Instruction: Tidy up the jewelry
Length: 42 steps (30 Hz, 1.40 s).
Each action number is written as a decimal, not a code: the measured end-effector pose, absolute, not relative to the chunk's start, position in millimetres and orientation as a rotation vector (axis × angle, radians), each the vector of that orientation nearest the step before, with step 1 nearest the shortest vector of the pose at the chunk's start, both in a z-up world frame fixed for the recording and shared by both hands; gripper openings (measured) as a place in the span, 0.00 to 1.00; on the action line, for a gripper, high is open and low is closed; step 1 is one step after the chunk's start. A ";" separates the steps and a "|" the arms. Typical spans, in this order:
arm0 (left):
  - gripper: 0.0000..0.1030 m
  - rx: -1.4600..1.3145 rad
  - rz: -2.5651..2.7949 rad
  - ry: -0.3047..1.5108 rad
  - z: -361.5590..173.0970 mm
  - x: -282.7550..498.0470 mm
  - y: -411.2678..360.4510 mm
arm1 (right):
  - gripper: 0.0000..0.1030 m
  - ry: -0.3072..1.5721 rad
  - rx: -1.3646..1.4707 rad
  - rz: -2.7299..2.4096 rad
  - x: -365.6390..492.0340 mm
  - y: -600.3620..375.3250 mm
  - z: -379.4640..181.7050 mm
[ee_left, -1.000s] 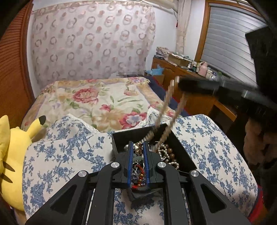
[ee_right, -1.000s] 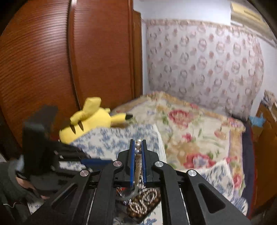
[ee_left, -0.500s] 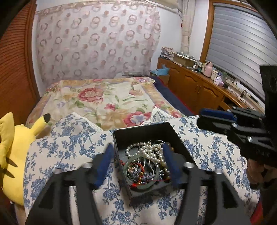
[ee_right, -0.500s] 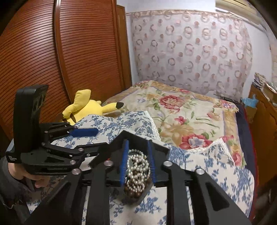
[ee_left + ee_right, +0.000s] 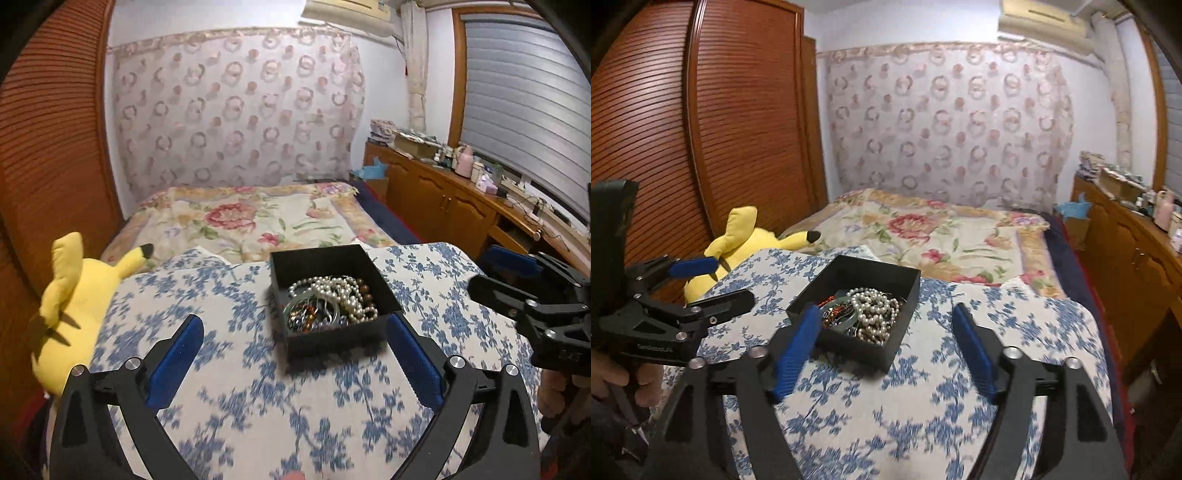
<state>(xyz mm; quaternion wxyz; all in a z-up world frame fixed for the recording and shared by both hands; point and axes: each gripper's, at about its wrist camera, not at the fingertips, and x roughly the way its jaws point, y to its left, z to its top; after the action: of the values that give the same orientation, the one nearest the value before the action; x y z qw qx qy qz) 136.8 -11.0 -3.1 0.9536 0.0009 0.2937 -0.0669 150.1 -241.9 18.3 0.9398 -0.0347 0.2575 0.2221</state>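
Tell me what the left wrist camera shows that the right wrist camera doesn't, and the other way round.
Only the left wrist view shows the window blind and the right gripper from outside, jaws apart. Only the right wrist view shows the louvered wardrobe doors in full and the left gripper from outside. Both show the black jewelry box, pearl strand, yellow plush and blue floral cloth.

Jewelry (image 5: 328, 301) lies in box (image 5: 332, 258) on cushion (image 5: 229, 369), plush toy (image 5: 74, 295) left.
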 end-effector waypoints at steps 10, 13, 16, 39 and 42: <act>0.92 0.003 -0.095 0.544 1.5 78.7 -7.9 | 0.97 0.444 -0.029 0.356 81.8 -256.7 22.7; 0.92 0.016 -0.087 0.541 1.4 69.4 -10.2 | 0.97 0.443 -0.017 0.344 74.4 -260.1 21.6; 0.92 0.021 -0.080 0.533 1.5 62.1 -9.9 | 0.97 0.425 -0.012 0.328 68.1 -262.8 20.6; 0.92 -0.006 -0.051 0.519 5.1 43.4 2.7 | 0.97 0.422 0.014 0.301 56.7 -272.4 18.3; 0.92 -0.002 -0.050 0.518 5.1 42.8 2.1 | 0.97 0.421 0.013 0.303 56.7 -272.5 18.3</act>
<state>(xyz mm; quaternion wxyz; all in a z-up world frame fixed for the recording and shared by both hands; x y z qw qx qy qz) 42.8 2.1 5.1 0.9663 -0.0011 0.2561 -0.0246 56.7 -272.5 18.3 0.9665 0.0066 0.2084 0.1498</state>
